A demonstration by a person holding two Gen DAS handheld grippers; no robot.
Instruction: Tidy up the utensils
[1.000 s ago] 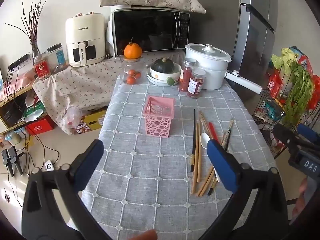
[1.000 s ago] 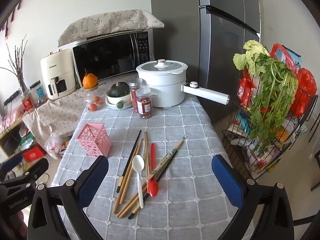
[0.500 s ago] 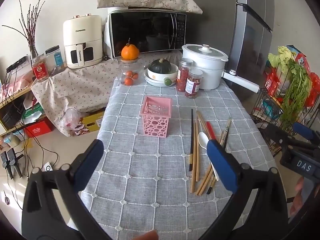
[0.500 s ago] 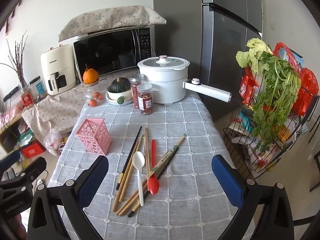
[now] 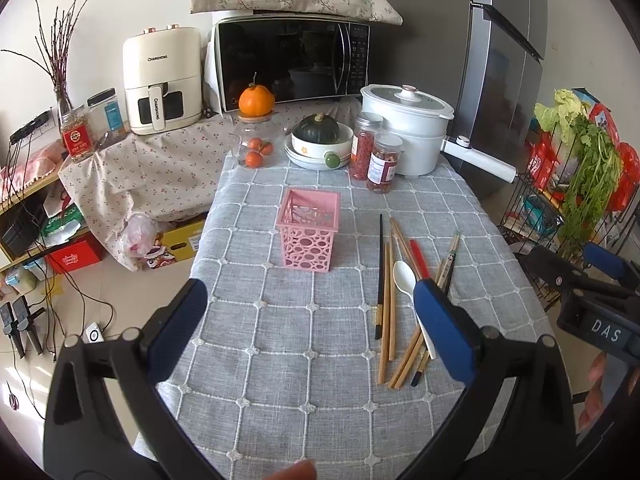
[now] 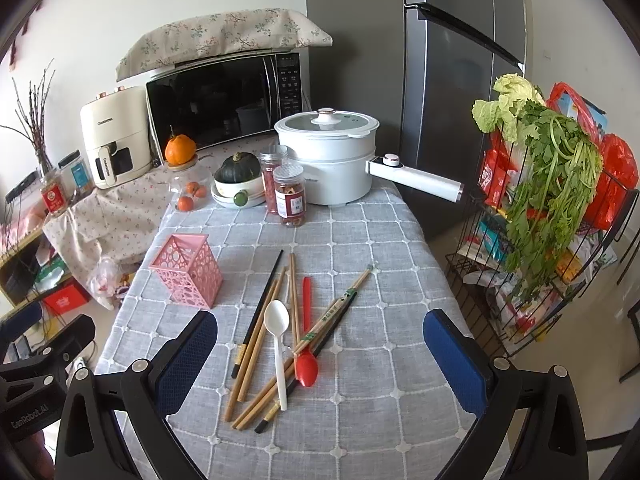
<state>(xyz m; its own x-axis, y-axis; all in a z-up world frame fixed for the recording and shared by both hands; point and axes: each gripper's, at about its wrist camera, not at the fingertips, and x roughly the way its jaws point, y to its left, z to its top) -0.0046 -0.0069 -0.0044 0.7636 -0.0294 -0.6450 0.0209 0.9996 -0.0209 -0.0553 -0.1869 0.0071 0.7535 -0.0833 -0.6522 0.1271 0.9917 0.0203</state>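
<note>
Both views have drawn slightly nearer the table since a second ago; nothing on it has shifted. The chopsticks [image 6: 256, 344], white spoon [image 6: 278, 334] and red spoon [image 6: 306, 344] lie heaped on the cloth [image 6: 360, 248], right of the empty pink basket [image 5: 308, 236]. Left gripper [image 5: 310, 334] and right gripper [image 6: 320, 354] hover above, both spread wide, holding nothing.

Both wrist views look down the grey checked table [image 5: 280, 344] from its near end, left view further left; both share the pink perforated plastic basket [image 5: 309, 236] [image 6: 188, 270].
</note>
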